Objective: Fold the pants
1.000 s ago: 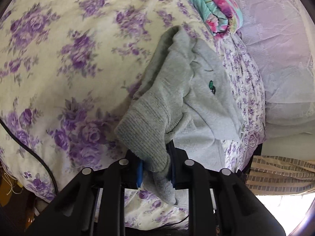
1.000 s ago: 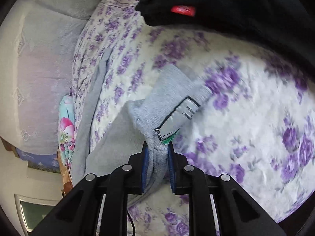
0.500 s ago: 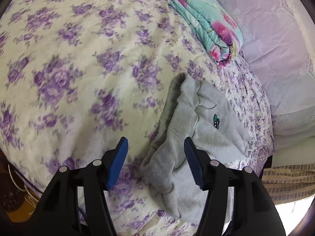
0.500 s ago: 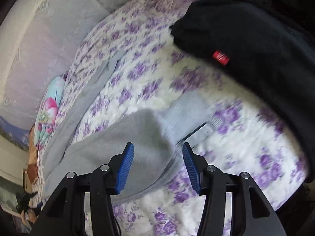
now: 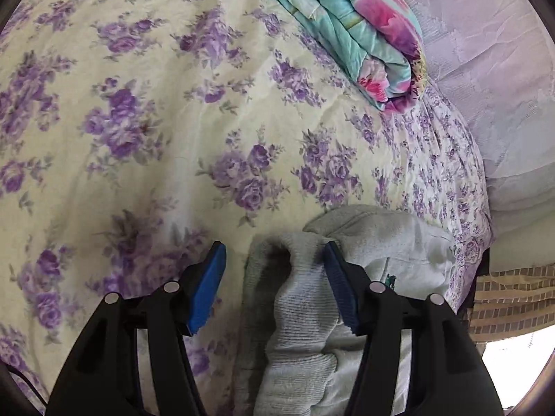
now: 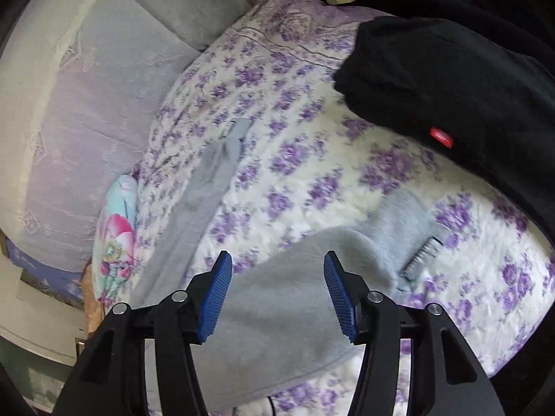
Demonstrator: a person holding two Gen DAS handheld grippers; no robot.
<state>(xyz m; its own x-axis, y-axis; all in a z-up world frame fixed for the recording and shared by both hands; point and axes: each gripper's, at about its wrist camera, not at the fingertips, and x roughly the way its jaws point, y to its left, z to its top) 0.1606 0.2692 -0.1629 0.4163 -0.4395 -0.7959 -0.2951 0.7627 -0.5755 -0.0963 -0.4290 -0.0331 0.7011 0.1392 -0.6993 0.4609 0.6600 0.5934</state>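
The grey sweatpants (image 5: 295, 315) lie bunched on the purple-flowered bedspread (image 5: 138, 138), with a ribbed cuff between my fingers. My left gripper (image 5: 274, 291) is open and hangs over that bunch; its right pad (image 5: 338, 291) touches the cloth. In the right wrist view the pants (image 6: 277, 308) lie spread flat, with one leg (image 6: 208, 176) running away toward the far bed edge and a waistband label (image 6: 421, 254) at right. My right gripper (image 6: 277, 291) is open just above the grey cloth.
A folded teal and pink blanket (image 5: 350, 27) lies at the far side of the bed, also seen in the right wrist view (image 6: 116, 239). A black garment (image 6: 451, 86) with a red tag lies at the upper right. A pale lilac sofa back (image 6: 86, 104) borders the bed.
Both grippers were shut on the grey pants a second ago. Both have opened and let go, and the pants have dropped onto the bedspread. Both grippers now sit lower over the cloth.
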